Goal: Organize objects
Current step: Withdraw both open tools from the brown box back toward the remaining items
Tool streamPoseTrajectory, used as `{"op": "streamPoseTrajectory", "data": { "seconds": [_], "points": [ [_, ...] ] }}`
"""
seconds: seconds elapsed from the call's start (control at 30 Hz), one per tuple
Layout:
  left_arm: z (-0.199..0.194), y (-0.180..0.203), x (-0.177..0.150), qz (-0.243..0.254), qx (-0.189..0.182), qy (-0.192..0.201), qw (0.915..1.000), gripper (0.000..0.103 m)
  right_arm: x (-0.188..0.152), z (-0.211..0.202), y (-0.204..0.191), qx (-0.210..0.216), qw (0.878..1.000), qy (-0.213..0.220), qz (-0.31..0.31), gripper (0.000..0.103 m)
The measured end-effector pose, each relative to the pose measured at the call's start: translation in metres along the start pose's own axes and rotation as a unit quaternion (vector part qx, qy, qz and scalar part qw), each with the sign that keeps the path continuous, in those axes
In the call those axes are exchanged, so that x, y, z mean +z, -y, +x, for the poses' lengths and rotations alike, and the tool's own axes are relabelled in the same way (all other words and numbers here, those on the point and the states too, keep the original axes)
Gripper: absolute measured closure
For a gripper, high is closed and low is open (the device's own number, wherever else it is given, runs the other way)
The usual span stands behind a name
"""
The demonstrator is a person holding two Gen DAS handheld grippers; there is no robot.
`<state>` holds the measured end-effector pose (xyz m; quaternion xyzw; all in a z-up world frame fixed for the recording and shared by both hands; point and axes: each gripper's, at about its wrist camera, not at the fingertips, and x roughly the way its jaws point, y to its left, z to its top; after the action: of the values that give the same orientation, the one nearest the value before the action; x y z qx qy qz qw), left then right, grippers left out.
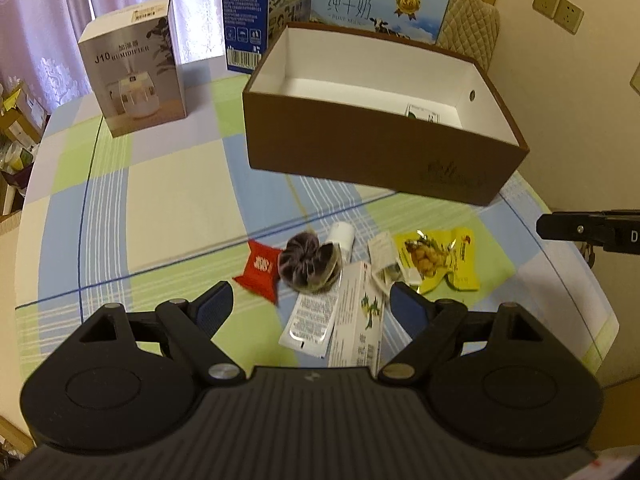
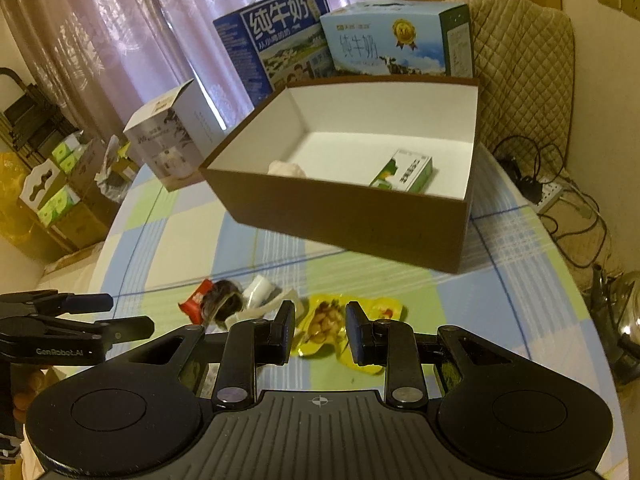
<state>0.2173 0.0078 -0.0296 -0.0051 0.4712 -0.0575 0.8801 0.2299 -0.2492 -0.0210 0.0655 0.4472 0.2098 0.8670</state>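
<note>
checked tablecloth (image 1: 168,200) | left gripper (image 1: 312,304) spread wide over clutter | right gripper (image 2: 320,332) parted above yellow snack packet (image 2: 320,320)

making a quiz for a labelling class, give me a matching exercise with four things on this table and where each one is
Things:
1. green and white carton
2. yellow snack packet
3. humidifier box
4. red sachet

Places:
A. left end of the loose pile
B. inside the brown box
C. standing alone, left of the brown box
D. right end of the loose pile

Pairs: 1-B, 2-D, 3-C, 4-A
</note>
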Motion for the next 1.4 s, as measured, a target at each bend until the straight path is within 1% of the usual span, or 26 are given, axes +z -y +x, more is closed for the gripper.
{"op": "streamPoseTrajectory", "data": {
  "seconds": [0.33,0.57,0.83,1.0,1.4],
  "points": [
    [0.01,0.005,-0.015,0.01,-0.006,-0.018,0.9998,0.02,-0.012,0.011,-0.008,0.002,1.0,-0.019,0.0,0.078],
    [0.022,0.007,-0.021,0.012,-0.007,-0.028,0.9995,0.02,-0.02,0.02,-0.006,0.0,0.999,-0.034,0.003,0.078],
    [0.037,0.012,-0.029,0.021,-0.005,-0.038,0.9991,0.021,-0.039,0.029,0.011,-0.012,0.998,-0.058,0.019,0.078],
    [0.05,0.019,-0.034,0.039,-0.001,-0.045,0.9982,0.021,-0.048,0.031,0.021,-0.021,0.997,-0.069,0.033,0.078],
    [0.077,0.042,-0.037,0.075,0.004,-0.06,0.9953,0.028,-0.059,0.025,0.05,-0.045,0.994,-0.076,0.063,0.078]
  ]
}}
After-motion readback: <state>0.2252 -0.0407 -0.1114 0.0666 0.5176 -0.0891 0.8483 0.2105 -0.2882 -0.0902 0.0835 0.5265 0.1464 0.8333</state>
